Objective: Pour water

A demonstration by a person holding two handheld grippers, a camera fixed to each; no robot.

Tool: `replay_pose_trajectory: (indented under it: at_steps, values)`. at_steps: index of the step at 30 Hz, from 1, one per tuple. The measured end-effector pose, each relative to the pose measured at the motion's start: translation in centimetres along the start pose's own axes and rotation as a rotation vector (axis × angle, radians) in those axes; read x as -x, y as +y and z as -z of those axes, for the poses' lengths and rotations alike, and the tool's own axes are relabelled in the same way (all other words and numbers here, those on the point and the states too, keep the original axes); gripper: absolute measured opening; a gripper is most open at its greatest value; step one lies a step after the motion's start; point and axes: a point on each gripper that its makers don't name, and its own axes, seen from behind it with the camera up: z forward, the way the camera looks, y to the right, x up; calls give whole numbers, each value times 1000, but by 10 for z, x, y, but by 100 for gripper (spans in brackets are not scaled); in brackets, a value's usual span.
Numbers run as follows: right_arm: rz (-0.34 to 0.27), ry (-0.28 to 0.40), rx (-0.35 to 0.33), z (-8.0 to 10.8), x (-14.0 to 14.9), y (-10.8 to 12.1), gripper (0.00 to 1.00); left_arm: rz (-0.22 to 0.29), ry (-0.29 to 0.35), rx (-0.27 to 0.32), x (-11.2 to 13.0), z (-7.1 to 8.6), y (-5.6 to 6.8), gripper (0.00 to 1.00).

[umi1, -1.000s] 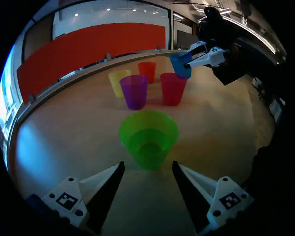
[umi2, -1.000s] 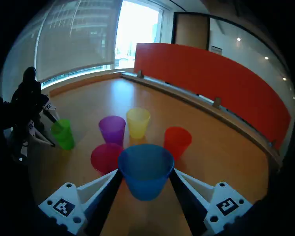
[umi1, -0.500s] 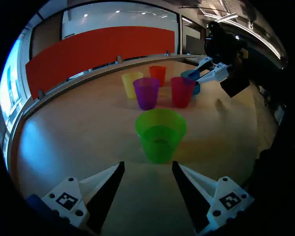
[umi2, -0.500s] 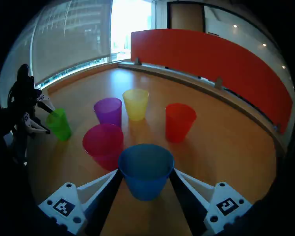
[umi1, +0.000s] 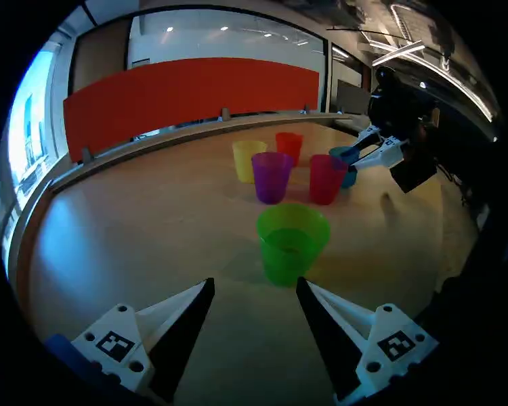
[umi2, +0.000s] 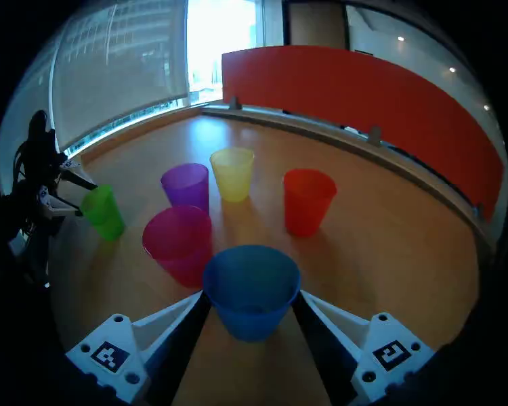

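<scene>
Grips a translucent blue cup [umi2: 251, 291] in the right claw [umi2: 252, 294], both fingers pressed on its sides. Stands upright, long axis vertical, mouth up, narrowing toward the base; at or just above the wooden surface [umi2: 389, 257], cannot tell which. Just past the claw's tips to the left, a magenta cup [umi2: 178, 243]; farther ahead, purple [umi2: 185, 186], yellow [umi2: 232, 172] and red [umi2: 309, 199] cups. Holds the left claw [umi1: 254, 281] spread apart, clamping nothing, with an upright green cup [umi1: 293, 243] just beyond its tips.
</scene>
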Motion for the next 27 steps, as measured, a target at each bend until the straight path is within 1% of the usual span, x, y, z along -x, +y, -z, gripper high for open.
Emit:
replay_pose_trajectory:
  at_steps: [6,9,16,20,27]
  values:
    - [4,-26,8,6,10,2,89,45,23,-14,-2,9,-7,89]
    - [8,-46,15,7,18,2,89,53,34,-21,-4,13,-9,89]
    - [20,-47,18,10,20,-1,94,49,44,-41,-4,19,-14,89]
    - [25,-54,28,14,24,0,100,47,54,-58,-6,22,-18,89]
    - [25,-41,62,27,26,4,100,58,75,-94,-8,30,-30,89]
